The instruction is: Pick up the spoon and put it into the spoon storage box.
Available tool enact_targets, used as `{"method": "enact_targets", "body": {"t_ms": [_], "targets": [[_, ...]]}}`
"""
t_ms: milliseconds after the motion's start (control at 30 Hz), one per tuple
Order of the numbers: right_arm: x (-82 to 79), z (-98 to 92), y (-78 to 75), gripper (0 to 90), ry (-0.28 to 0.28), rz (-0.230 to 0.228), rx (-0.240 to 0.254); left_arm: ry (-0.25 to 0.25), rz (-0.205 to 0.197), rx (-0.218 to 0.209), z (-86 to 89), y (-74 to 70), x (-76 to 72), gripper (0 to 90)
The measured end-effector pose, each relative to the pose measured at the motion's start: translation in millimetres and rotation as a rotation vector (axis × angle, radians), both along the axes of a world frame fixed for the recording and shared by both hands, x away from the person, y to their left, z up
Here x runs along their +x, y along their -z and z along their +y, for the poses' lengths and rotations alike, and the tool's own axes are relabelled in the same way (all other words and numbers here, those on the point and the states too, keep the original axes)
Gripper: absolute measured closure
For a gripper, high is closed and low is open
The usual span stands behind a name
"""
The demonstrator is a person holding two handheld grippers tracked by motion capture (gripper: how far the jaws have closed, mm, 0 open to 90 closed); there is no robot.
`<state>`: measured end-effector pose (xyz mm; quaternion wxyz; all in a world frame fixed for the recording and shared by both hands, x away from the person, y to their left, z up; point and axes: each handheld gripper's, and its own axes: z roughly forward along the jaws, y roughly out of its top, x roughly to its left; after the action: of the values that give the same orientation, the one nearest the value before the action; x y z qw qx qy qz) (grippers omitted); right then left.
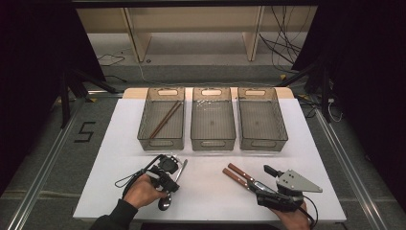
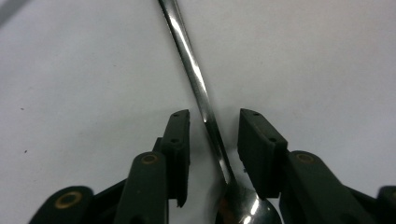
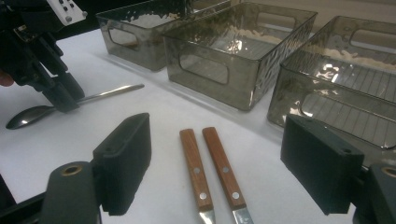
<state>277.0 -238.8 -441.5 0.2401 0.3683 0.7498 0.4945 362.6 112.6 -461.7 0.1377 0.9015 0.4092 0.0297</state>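
1. The left gripper (image 1: pixel 168 181), a black two-jaw tong held in the person's left hand (image 1: pixel 142 191), pointed down at the white table (image 1: pixel 210 196). Its jaws stood part-way apart and straddled the neck of a polished steel spoon (image 2: pixel 205 116); a narrow gap showed between each pad and the handle, so nothing was clamped.
2. The spoon lay flat on the table between those jaws, its bowl just behind the jaw tips on the person's side and its slim handle running out ahead of them toward the bins.
3. The right gripper (image 3: pixel 219 172), a black tong with a grey three-cornered plate on top, rested low over the table with its jaws wide apart and holding nothing.
4. Two knives with brown wooden riveted handles (image 3: pixel 210 168) lay side by side on the table between the right gripper's jaws, untouched by either pad.
5. Three smoky translucent plastic bins (image 1: pixel 213 122) stood in a row well ahead of both tongs.
6. A pair of brown wooden chopsticks (image 1: pixel 165 119) lay slantwise in the bin farthest ahead of the left gripper.
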Motion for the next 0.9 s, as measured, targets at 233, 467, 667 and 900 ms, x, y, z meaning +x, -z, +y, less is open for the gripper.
{"method": "enact_targets", "body": {"t_ms": [233, 467, 667, 900], "targets": [[-0.1, 0.1, 0.0, 25.2, 0.000, 0.000, -0.001, 0.002, -0.008, 0.005, 0.4, 0.3, -0.1, 68.5], [0.1, 0.8, 0.0, 25.2, -0.004, -0.001, -0.005, 0.021, -0.011, 0.016, -0.8, 0.0, 0.4, 71.8], [0.1, 0.6, 0.0, 25.2, -0.002, -0.002, -0.004, 0.024, -0.005, 0.013, -1.6, 0.1, 2.5, 76.8], [0.1, 0.7, 0.0, 25.3, -0.003, -0.002, -0.006, 0.020, 0.007, 0.005, 0.2, 0.0, 5.2, 81.9]]}}
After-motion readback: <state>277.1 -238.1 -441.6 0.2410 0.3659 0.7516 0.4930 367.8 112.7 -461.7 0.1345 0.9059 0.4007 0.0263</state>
